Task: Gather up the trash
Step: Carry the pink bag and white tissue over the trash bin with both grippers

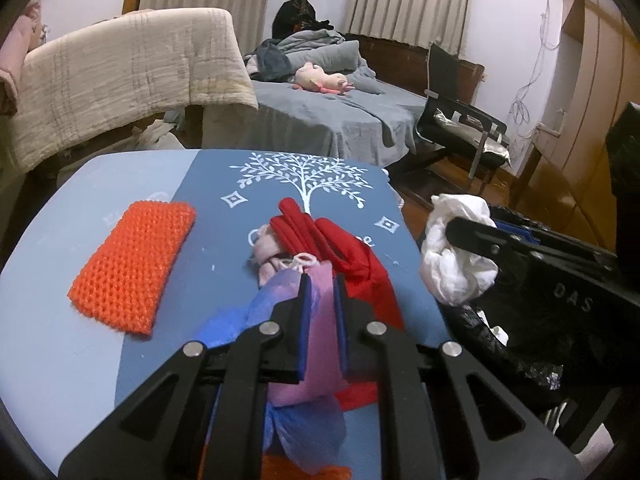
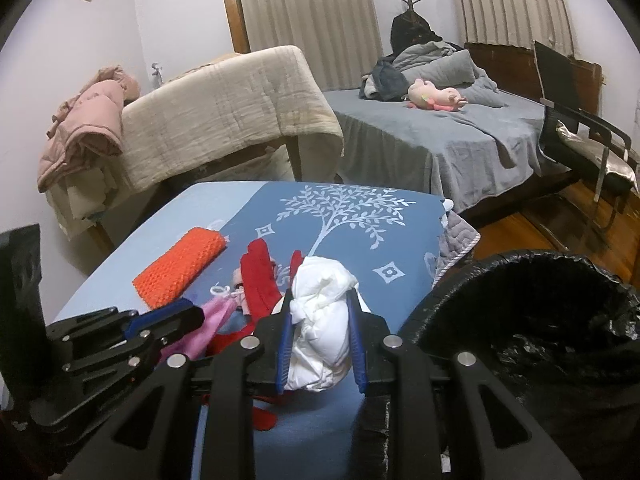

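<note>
1. Left gripper (image 1: 320,280): nearly closed, blue pads pinching a pink/purple plastic bag (image 1: 316,320) that lies on the table (image 1: 80,360). Bag's blue part spreads out under & to the left of the fingers.
2. Right gripper (image 2: 320,300): partly closed around a crumpled white tissue wad (image 2: 320,320), held firm btw both pads, raised off the table near its right edge.
3. In left wrist view the same wad (image 1: 456,256) sits to the right of the left gripper, over the edge of the black-lined trash bin (image 1: 520,320).
4. Trash bin (image 2: 540,320) is just right of the right gripper, mouth open, black liner folded over the rim.
5. Red cloth item (image 1: 352,256) lies just ahead of the left gripper & to its right, touching the pink bag; a small white ring-shaped bit (image 1: 303,259) rests right at the fingertips.
6. Orange knitted pad (image 1: 132,268) lies flat on the table, left of the left gripper, apart from the bag.
7. Table cover: blue w/ white tree print (image 1: 304,176), ahead of both grippers.
</note>
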Demonstrator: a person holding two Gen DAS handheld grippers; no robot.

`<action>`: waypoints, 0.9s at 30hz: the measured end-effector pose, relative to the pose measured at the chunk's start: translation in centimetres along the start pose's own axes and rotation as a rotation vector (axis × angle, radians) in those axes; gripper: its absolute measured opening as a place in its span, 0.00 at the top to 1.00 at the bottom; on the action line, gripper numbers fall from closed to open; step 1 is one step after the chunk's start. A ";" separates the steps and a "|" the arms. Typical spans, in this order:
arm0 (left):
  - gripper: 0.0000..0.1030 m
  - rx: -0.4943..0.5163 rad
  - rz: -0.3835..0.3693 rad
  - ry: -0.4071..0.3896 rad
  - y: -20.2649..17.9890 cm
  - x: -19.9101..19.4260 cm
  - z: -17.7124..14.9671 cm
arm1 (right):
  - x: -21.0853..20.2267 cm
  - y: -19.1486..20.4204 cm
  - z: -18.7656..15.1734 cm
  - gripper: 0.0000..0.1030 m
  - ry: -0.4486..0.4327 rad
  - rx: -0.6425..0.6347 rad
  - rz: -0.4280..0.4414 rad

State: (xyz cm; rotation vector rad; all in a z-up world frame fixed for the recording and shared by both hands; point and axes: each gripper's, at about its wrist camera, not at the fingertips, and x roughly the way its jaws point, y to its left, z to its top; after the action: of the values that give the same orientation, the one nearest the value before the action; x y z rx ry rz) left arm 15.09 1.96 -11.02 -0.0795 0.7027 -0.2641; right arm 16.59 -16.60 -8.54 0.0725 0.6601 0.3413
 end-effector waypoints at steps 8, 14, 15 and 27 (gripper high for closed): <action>0.71 0.017 0.033 -0.015 0.1 -2.4 -1.1 | -0.2 0.2 -0.4 0.76 0.002 -0.002 0.012; 0.71 0.011 0.032 0.002 0.0 -2.0 -1.1 | -0.5 -0.2 -0.4 0.76 0.001 0.001 0.006; 0.71 0.013 0.028 0.001 -0.1 -1.9 -1.0 | -0.6 -0.3 -0.3 0.76 -0.001 0.001 0.004; 0.71 0.031 0.047 0.050 -1.2 1.0 -1.2 | -0.6 -1.0 -0.6 0.76 0.002 0.019 -0.009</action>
State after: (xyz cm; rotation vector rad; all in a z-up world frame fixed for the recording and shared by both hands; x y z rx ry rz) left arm 14.78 0.54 -12.38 -0.0270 0.7486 -0.2330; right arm 16.05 -17.79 -8.81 0.0871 0.6658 0.3268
